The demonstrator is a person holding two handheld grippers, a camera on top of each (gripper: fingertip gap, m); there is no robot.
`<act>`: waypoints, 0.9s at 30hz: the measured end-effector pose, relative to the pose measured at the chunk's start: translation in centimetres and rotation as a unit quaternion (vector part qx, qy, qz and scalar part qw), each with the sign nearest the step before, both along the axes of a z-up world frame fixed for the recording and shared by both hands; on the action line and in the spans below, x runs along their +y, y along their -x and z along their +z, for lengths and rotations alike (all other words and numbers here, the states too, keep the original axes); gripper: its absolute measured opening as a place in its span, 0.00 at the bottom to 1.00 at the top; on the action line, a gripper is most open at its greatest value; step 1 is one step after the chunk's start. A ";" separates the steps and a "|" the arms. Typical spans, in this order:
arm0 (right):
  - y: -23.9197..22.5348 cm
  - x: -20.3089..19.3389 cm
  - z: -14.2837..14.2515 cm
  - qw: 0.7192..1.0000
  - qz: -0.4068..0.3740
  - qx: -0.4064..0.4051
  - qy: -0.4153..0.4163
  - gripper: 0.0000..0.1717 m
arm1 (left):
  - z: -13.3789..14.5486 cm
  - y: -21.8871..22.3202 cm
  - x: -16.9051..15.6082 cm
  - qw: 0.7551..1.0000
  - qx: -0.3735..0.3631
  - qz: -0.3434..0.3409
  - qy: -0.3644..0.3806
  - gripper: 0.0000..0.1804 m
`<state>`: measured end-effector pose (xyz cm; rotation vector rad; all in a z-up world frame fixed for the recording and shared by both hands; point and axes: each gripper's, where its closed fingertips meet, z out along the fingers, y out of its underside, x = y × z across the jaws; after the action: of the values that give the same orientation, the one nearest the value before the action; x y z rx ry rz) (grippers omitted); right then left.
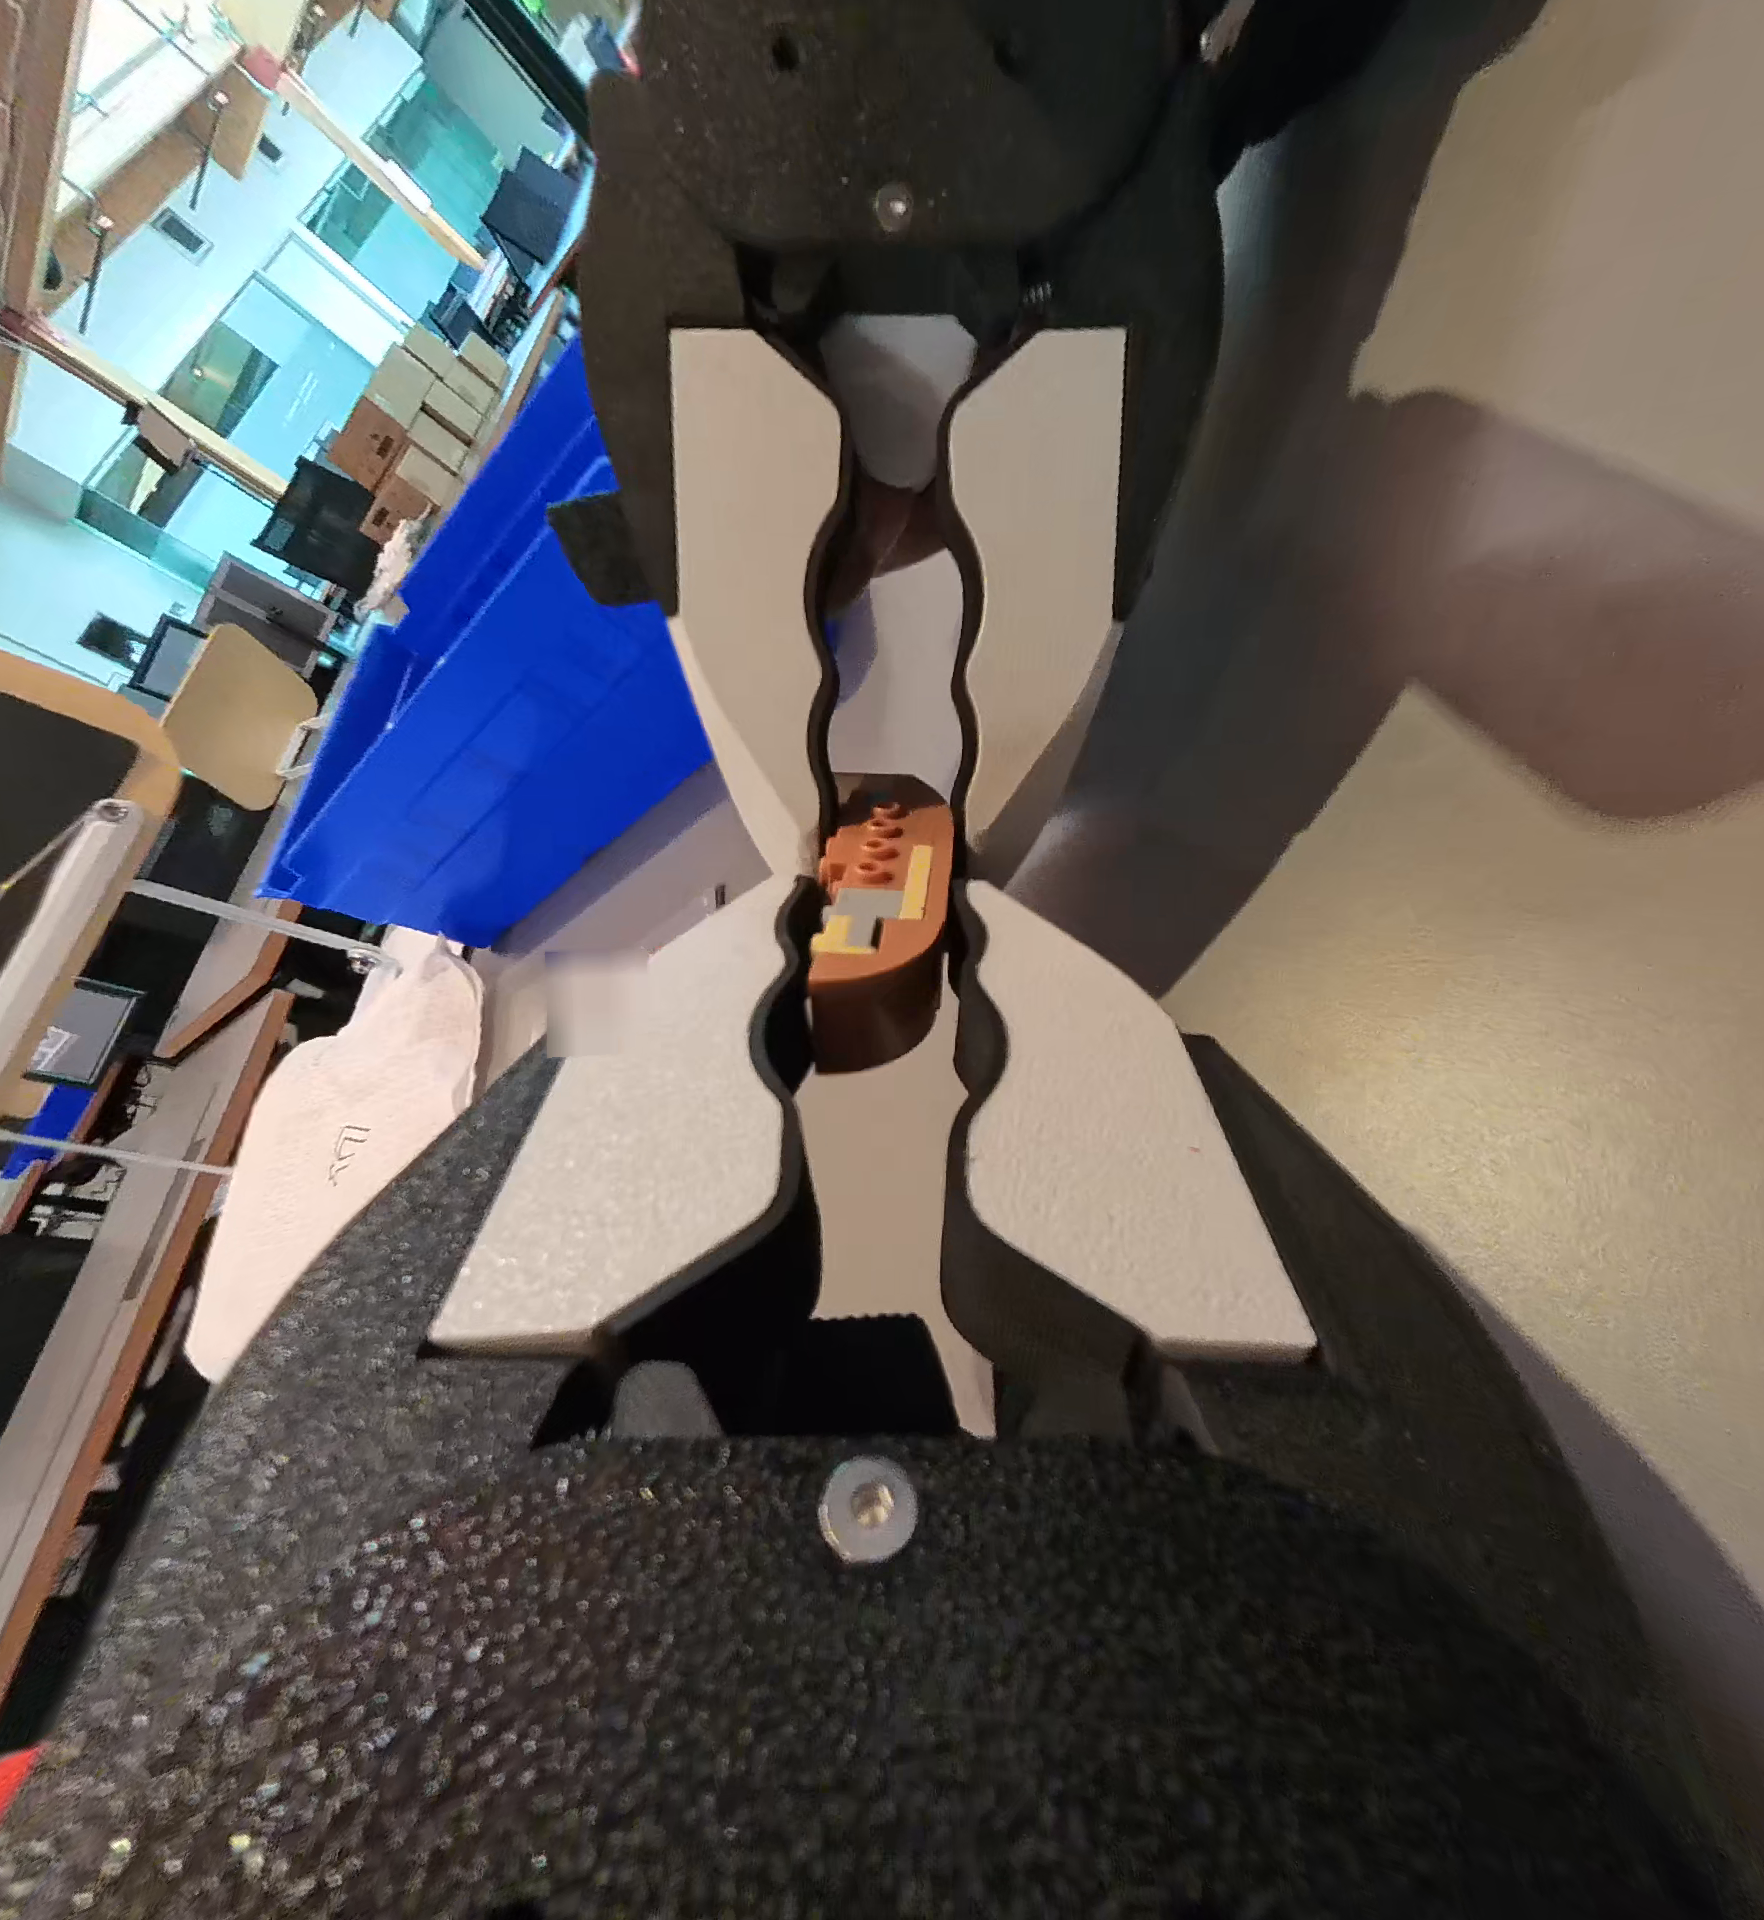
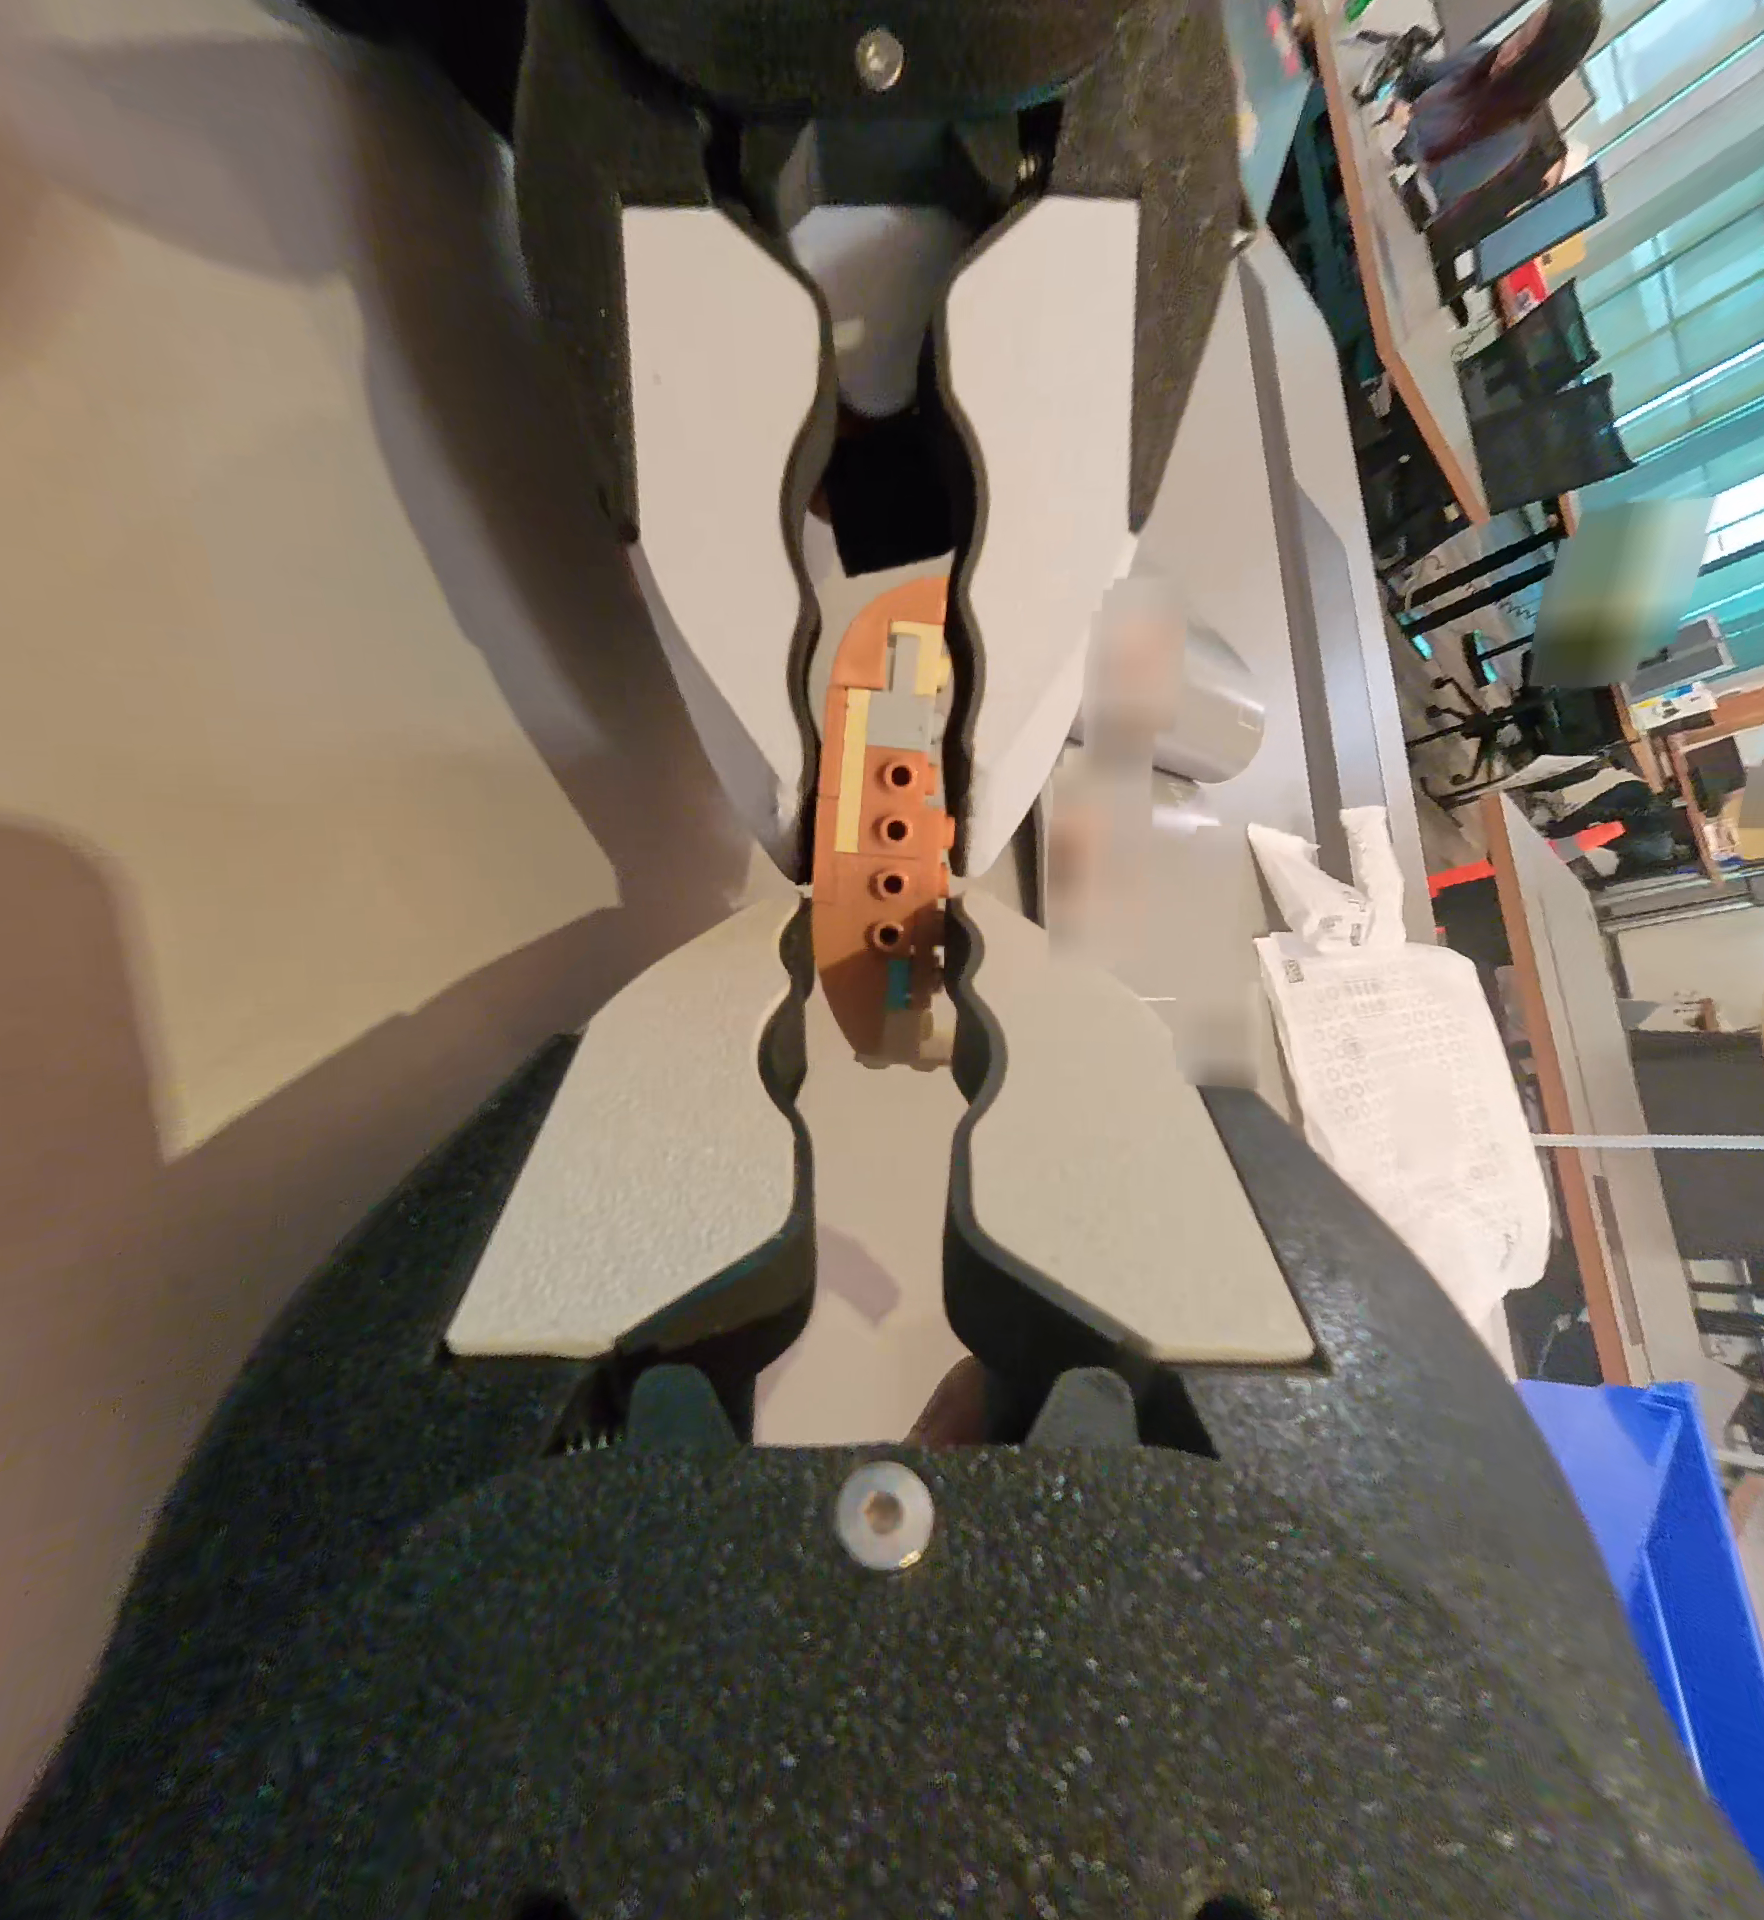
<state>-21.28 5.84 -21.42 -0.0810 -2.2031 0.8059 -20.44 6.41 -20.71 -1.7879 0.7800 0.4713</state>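
Observation:
A brown brick-built model [image 1: 873,987] with yellow and grey tiles and a row of studs sits between both grippers, which meet tip to tip above the beige table [image 1: 1480,1143]. My left gripper [image 1: 883,914] is shut on one rounded end of it, with both pads against its sides. My right gripper [image 1: 893,810] comes in from the top of the left wrist view. In the right wrist view my right gripper [image 2: 878,935] is shut on the other end of the model [image 2: 883,821], where a small teal piece shows. The left gripper [image 2: 878,842] faces it from above.
A blue bin [image 1: 504,675] stands to the left and also shows in the right wrist view [image 2: 1688,1610]. White plastic bags [image 2: 1397,1091] lie on a grey table edge. A grey roll [image 2: 1210,707] lies farther back. A blurred arm [image 1: 1636,623] crosses the right side. Less than 4 cm separates the two grippers' tips.

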 end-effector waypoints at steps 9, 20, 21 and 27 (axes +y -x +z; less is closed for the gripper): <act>0.5 1.1 1.0 1.000 -0.008 0.018 -0.004 0.12 | 0.9 0.9 -0.2 0.999 -0.045 0.022 -0.004 0.13; 0.5 0.9 0.3 0.998 -0.010 0.041 -0.046 0.12 | 0.5 0.5 -0.1 0.999 -0.045 0.018 0.009 0.13; 0.5 0.9 0.3 0.998 -0.010 0.040 -0.045 0.12 | 0.6 0.5 -0.1 0.999 -0.046 0.017 0.008 0.13; 0.4 0.9 0.4 0.998 -0.011 0.039 -0.048 0.12 | 0.7 0.4 -0.1 0.999 -0.048 0.015 0.005 0.12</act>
<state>-21.70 6.78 -21.07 -0.0252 -2.1611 0.6785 -20.83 6.33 -20.01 -1.8203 0.6904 0.3986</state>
